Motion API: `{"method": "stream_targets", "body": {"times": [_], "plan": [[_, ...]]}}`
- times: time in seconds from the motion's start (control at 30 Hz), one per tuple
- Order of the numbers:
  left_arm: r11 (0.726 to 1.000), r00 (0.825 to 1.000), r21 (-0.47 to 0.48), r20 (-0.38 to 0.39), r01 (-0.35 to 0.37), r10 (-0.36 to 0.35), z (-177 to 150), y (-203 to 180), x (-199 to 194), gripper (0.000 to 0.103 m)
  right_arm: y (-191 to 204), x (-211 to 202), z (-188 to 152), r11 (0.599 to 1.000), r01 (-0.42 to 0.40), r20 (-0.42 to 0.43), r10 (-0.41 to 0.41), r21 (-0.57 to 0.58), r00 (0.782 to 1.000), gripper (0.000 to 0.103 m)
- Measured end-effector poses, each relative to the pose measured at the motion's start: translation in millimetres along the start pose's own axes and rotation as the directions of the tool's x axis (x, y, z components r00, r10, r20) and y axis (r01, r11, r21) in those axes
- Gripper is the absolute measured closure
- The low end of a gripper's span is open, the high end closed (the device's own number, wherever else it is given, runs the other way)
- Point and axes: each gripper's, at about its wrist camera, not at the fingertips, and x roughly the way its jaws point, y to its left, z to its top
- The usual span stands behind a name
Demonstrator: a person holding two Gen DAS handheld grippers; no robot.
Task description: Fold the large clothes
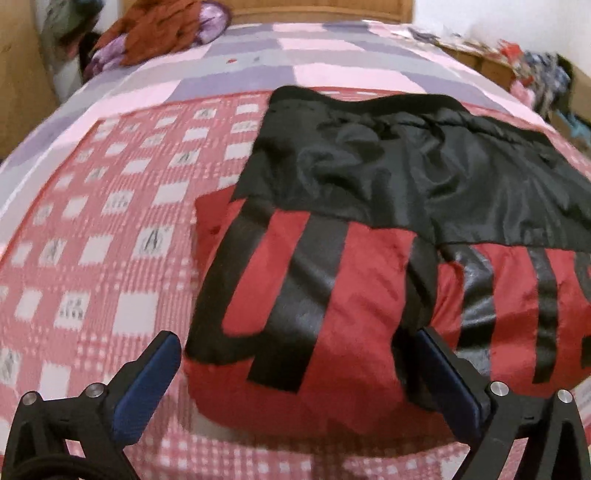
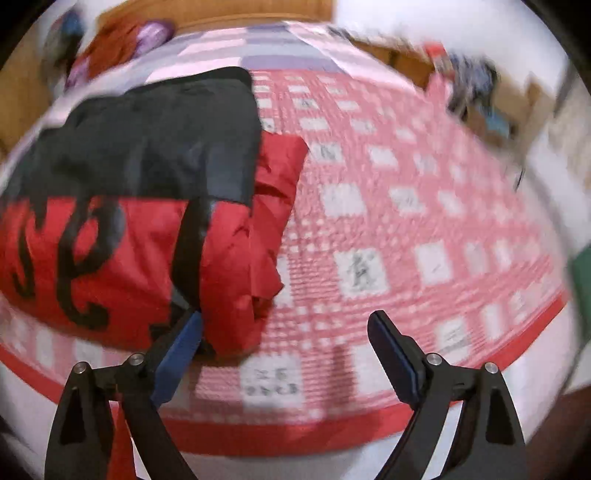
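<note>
A red and black jacket lies folded on the bed, its black half laid over the red half with black stripes. My left gripper is open and empty, its fingers standing on either side of the jacket's near left corner. In the right wrist view the same jacket lies at the left. My right gripper is open and empty over the checked blanket, its left finger at the jacket's near right corner.
A red and white checked blanket covers the bed over a pink and purple sheet. A heap of rust and purple cloth lies at the headboard. Cluttered boxes stand at the right.
</note>
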Motion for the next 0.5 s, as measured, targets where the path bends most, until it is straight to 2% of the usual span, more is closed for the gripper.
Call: {"method": "stream_targets", "body": {"times": [0.07, 0.13, 0.23, 0.33, 0.43, 0.5], "plan": [[0.999, 1.0, -0.046, -0.017, 0.0, -0.001, -3, 5, -3, 0.0, 3, 3, -1, 0.999, 0.015, -0.016, -0.015, -0.028, 1.0, 0.011], [0.999, 1.0, -0.049, -0.013, -0.021, 0.02, -4, 8, -11, 0.0, -1, 5, -2, 1.0, 0.004, -0.032, -0.004, 0.012, 0.999, 0.011], [0.996, 0.998, -0.068, -0.018, -0.057, 0.056, -2, 23, -19, 0.001, -12, -5, -5, 0.997, -0.008, -0.016, 0.01, 0.075, 1.0, 0.011], [0.988, 0.998, -0.139, -0.028, -0.063, 0.06, -2, 48, -26, 0.001, -11, -19, -7, 0.997, -0.026, 0.001, 0.026, 0.073, 1.0, 0.011], [0.979, 0.998, -0.2, -0.05, -0.036, 0.026, -1, 68, -24, 0.001, -11, -32, -11, 0.998, -0.04, 0.016, 0.04, 0.045, 0.999, 0.011], [0.967, 0.998, -0.254, -0.056, 0.007, -0.022, 3, 78, -18, 0.001, -9, -38, -14, 0.997, -0.057, 0.026, 0.056, 0.044, 0.998, 0.011]]}}
